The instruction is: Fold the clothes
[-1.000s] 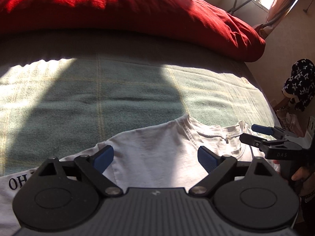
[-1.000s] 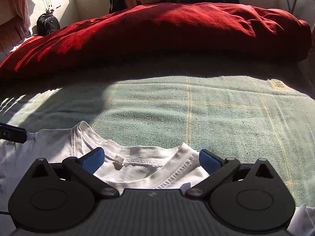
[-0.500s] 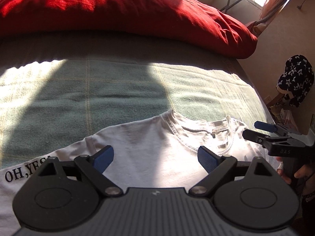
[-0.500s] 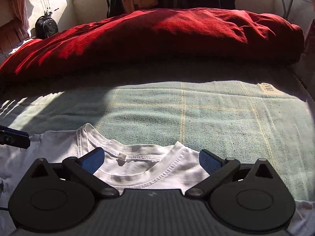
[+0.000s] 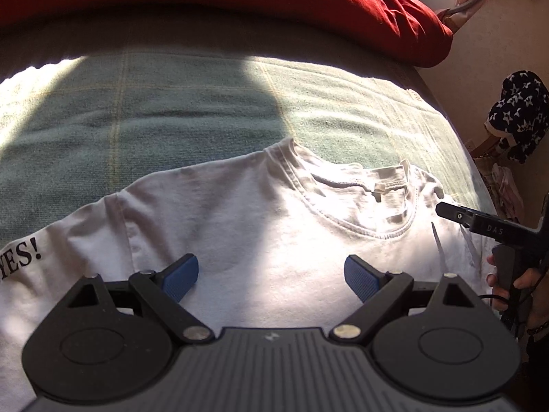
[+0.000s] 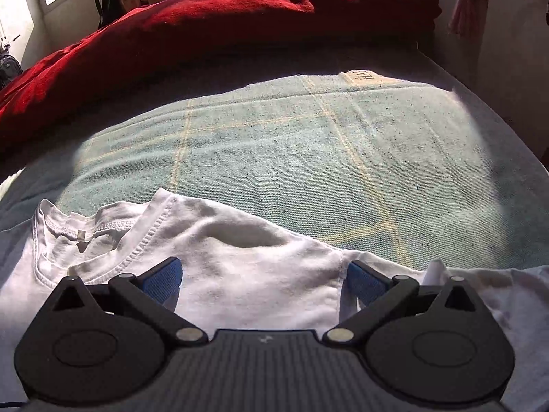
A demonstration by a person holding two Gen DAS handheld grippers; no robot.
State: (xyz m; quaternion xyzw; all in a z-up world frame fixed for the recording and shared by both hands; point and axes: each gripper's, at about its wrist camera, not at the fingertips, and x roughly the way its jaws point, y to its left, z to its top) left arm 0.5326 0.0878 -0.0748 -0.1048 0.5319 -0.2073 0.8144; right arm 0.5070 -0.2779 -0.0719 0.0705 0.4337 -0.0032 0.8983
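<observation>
Sunlight falls across a bed with a green checked blanket (image 6: 308, 158) and a big red duvet (image 6: 240, 17) heaped at the far side. On the blanket lies a white T-shirt (image 5: 260, 226), spread out flat with its neck hole (image 5: 363, 202) facing up and pointing toward the duvet. The left gripper (image 5: 271, 274) hangs over the chest of the shirt with its blue pads wide apart and nothing between them. The right gripper (image 6: 264, 278) is wide open too and holds nothing; it is over the shoulder, with one pad close to the sleeve seam (image 6: 341, 267). The shirt looks thin, soft and very light, so it will likely flop, wrinkle and slide on the blanket if pulled. A good place to pinch it seems to be a shoulder edge or the sleeve seam, where the cloth is doubled and thicker. The left view shows black letters reading "YES!" (image 5: 20, 257) on the cloth at the far left, a hand (image 5: 514, 274) holding the other gripper, and a star-patterned cloth (image 5: 518, 113) beside the bed. The right view shows a soft bump in the shoulder cloth (image 6: 240, 233) and a label (image 6: 363, 77) on the blanket's far edge.
</observation>
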